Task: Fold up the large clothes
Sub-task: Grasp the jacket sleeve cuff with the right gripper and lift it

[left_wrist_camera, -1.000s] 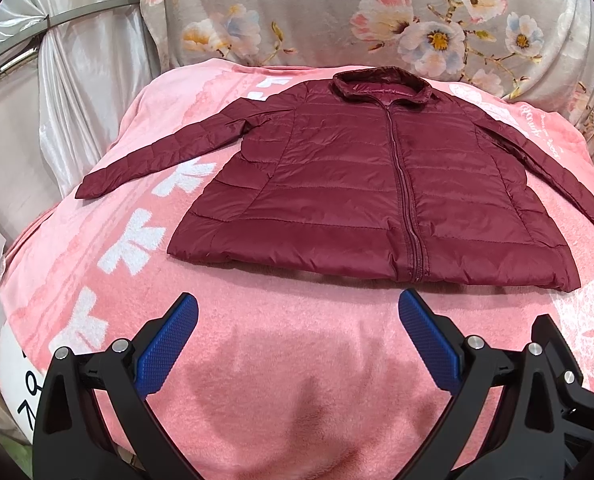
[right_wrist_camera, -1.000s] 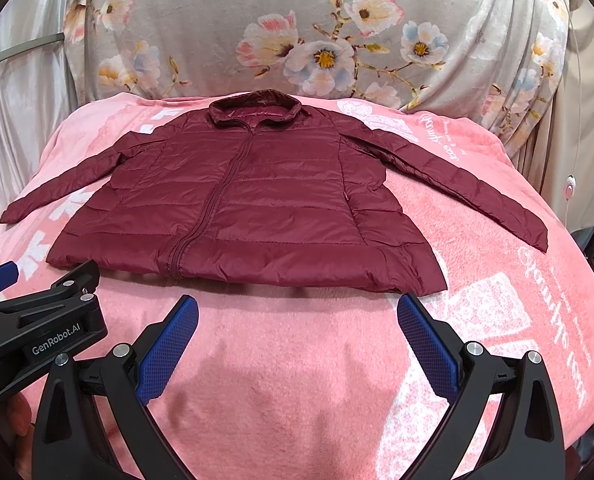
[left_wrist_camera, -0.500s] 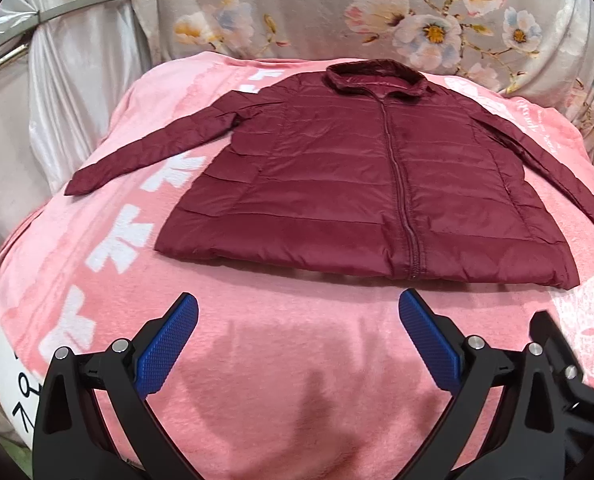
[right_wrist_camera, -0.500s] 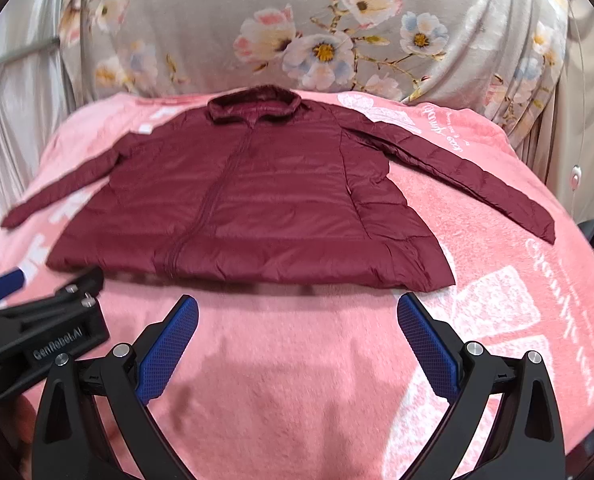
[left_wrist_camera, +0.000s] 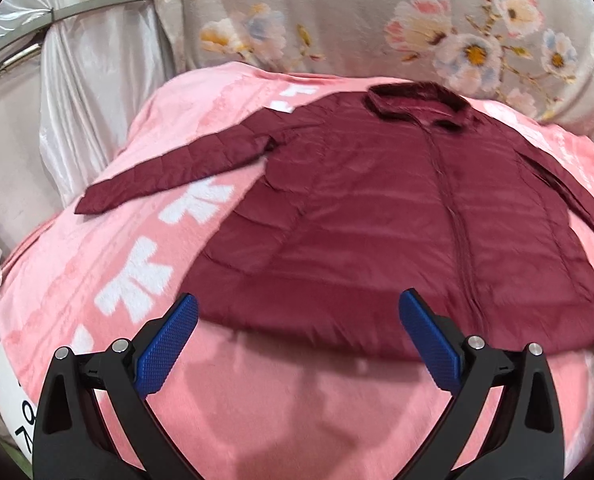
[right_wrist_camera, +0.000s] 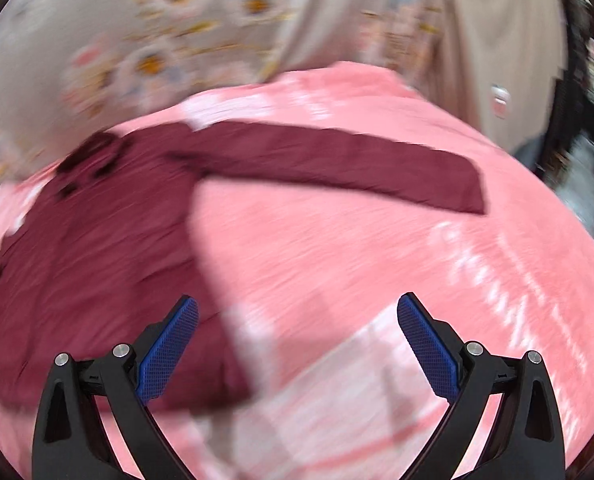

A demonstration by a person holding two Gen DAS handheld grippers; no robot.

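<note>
The left gripper (left_wrist_camera: 297,322) has moved forward toward the maroon puffer jacket (left_wrist_camera: 397,216): a second ago a broad strip of pink blanket (left_wrist_camera: 297,400) lay between its blue pads and the hem, and now the pad tips sit level with the hem, which spans the gap between them. The right gripper (right_wrist_camera: 297,324) has swung off to the right. Its view, earlier centred on the jacket body, now takes in the outstretched right sleeve (right_wrist_camera: 337,164) across the middle, with the body pushed to the left edge and heavy motion blur throughout. The left gripper no longer shows in the right wrist view.
</note>
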